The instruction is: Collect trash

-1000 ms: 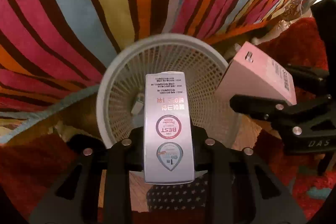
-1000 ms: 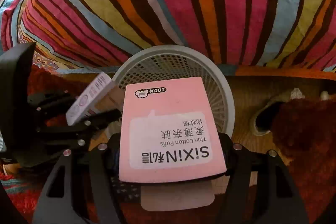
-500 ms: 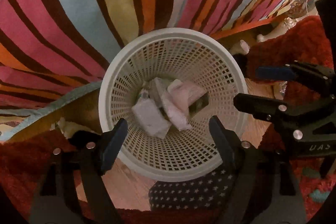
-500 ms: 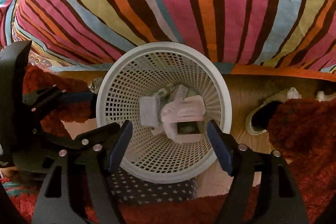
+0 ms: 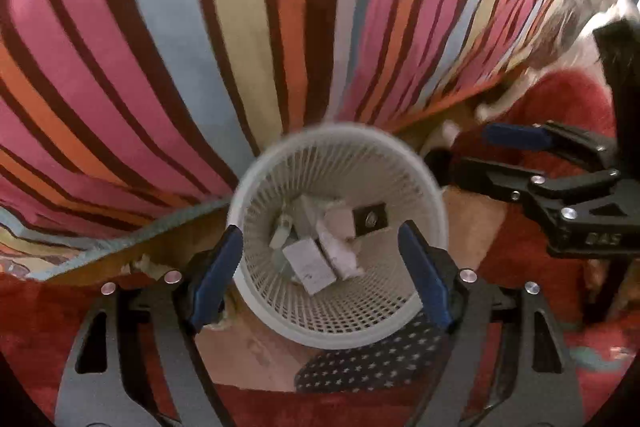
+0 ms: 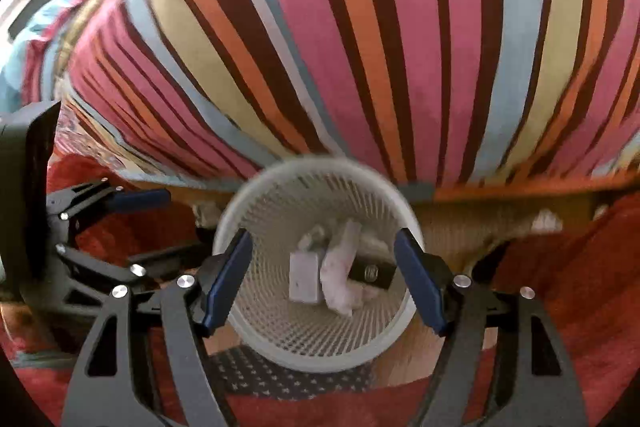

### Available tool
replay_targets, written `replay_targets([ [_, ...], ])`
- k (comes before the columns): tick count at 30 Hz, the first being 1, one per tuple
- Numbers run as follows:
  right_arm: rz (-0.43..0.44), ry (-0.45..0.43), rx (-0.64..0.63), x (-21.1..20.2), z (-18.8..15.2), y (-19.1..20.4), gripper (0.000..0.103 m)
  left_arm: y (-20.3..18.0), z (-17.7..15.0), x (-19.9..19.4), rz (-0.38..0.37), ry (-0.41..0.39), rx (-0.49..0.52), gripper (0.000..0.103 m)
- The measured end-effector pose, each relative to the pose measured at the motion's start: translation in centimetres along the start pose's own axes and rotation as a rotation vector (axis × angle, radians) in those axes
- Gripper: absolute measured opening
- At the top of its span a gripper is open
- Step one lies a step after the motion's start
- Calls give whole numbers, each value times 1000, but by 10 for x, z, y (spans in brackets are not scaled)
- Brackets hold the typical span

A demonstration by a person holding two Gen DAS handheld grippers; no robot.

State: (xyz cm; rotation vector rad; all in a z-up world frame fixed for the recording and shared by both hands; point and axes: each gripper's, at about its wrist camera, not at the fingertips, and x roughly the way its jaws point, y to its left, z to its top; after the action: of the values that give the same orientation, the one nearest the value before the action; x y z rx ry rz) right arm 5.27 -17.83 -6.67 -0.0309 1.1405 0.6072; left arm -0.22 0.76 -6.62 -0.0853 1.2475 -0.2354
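Observation:
A white mesh waste basket [image 5: 280,163] stands on the floor against the striped bedspread; it also shows in the right wrist view [image 6: 256,187]. Inside lie several boxes and wrappers: a white box [image 5: 310,263] [image 6: 305,281], a pink crumpled box [image 6: 340,279] and a black item [image 5: 370,219] [image 6: 372,273]. My left gripper [image 5: 320,275] is open and empty above the basket's near rim. My right gripper [image 6: 322,277] is open and empty above the basket too. Each gripper shows in the other's view, the right [image 5: 500,157] and the left [image 6: 168,223], both open.
A striped bedspread [image 5: 240,27] hangs behind the basket. A red shaggy rug [image 6: 560,267] covers the floor on the right. A dark star-patterned cloth [image 5: 360,363] lies under the basket's near side. A slipper [image 6: 544,223] lies at the bed's edge.
One second ago each gripper was shut on a box. Both opened and the boxes dropped into the basket. Both grippers have since risen and pulled back, so the basket looks smaller.

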Motion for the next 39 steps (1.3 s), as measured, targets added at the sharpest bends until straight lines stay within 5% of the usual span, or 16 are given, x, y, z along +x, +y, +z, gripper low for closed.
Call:
replay_targets([
  [8, 6, -231, -77, -58, 73, 4, 70, 42, 81, -90, 93, -272, 18, 79],
  [12, -83, -379, -130, -77, 125, -2, 70, 77, 154, -113, 208, -405, 22, 90],
  [14, -144, -480, -129, -86, 161, -13, 88, 96, 192, -116, 218, -444, 9, 90],
  [17, -191, -571, -93, -90, 207, -30, 92, 126, 256, -111, 270, -474, -40, 90],
  [25, -342, -540, -43, -46, 348, -67, 92, 164, 365, -98, 236, -519, -83, 90],
  [35, -331, -471, 29, -21, 385, -91, 92, 176, 434, -82, 140, -479, 36, 94],
  [39, -330, -451, 4, -12, 396, -90, 92, 189, 443, -71, 173, -458, 64, 94],
])
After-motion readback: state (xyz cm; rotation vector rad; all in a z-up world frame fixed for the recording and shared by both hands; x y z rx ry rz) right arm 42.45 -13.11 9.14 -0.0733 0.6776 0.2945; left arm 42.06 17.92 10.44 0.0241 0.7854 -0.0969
